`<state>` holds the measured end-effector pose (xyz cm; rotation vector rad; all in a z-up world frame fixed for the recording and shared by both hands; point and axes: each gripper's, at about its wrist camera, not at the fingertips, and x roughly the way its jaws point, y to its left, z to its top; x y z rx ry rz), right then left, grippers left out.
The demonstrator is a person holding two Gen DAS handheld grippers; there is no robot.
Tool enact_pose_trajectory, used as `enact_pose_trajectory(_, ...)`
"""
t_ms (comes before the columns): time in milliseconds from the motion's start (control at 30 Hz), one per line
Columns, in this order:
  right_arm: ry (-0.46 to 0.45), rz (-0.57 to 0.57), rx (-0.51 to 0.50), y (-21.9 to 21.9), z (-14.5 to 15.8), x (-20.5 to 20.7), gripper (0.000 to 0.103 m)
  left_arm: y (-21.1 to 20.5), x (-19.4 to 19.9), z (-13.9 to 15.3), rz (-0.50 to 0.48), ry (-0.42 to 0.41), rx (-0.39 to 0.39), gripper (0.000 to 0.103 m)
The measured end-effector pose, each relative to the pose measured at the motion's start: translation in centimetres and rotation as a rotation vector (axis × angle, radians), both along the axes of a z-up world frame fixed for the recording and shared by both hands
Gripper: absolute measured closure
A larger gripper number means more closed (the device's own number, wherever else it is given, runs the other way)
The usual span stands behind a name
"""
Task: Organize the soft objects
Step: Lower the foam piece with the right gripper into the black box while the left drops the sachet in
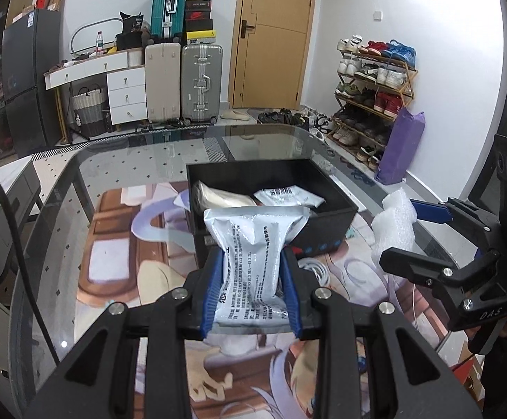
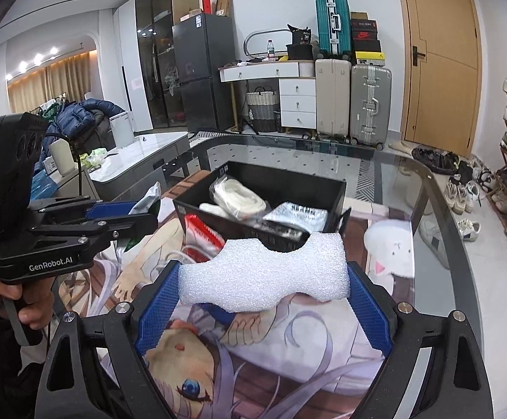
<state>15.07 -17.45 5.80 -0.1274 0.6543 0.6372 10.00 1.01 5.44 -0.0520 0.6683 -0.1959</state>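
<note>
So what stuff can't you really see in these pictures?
- Left wrist view: the print on the silver pouch is too small to read, and the left claw hides its sides.
- Right wrist view: the white foam in the right claw covers the near wall of the black box.
- Right wrist view: the red packet is partly behind the foam.

Even, bright indoor light filled both views. Ceiling spotlights [image 2: 38, 57] glowed far left; the glass tabletop [image 1: 141, 160] showed reflections. Fisheye bending and dark vignetting marked the edges; focus was sharp.
</note>
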Motion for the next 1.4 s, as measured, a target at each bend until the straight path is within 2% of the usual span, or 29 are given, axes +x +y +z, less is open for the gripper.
enact_pose_trajectory(400,-0.023,0.0,-0.009,1.6,1.3,2.5,0.011,0.6,2.1,0.2,0.01,-0.003,-0.007,0.072)
enact_pose_trajectory(1100,-0.027,0.028,-0.016,3.7,1.2,6.1,0.011,0.0,7.4,0.5,-0.013,0.004,0.022,0.072)
enact_pose_trajectory(1400,-0.012,0.022,-0.025,4.5,0.3,7.9,0.011,0.0,9.2,0.2,-0.019,0.014,0.024,0.072)
